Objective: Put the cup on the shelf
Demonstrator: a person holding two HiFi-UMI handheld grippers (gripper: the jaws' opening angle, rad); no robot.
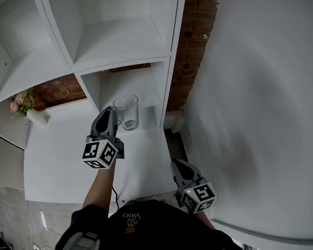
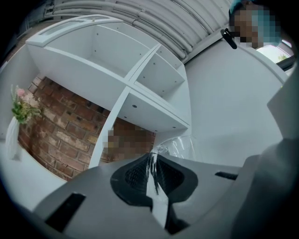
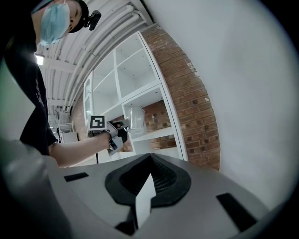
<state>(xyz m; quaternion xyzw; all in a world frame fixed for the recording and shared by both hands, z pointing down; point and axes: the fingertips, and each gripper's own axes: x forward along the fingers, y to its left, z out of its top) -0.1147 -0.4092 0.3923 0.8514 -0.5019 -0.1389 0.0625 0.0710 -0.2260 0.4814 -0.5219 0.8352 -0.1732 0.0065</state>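
A clear glass cup (image 1: 126, 112) hangs upright in front of the lower open compartment of the white shelf unit (image 1: 126, 40). My left gripper (image 1: 113, 113) is shut on the cup's rim, at its left side. In the left gripper view the glass wall (image 2: 180, 144) shows just past the closed jaws (image 2: 153, 161), with the shelf's boards (image 2: 140, 98) ahead. My right gripper (image 1: 177, 164) stays lower and to the right, shut with nothing in it. The right gripper view looks past its own closed jaws (image 3: 150, 158) and shows the cup (image 3: 135, 118) and the left gripper (image 3: 121, 126) before the shelf.
A brick wall (image 1: 194, 38) runs behind and beside the shelf, and a plain white wall (image 1: 267, 104) fills the right. A small bunch of pink flowers (image 1: 22, 103) stands on the white ledge (image 1: 61, 157) at the left.
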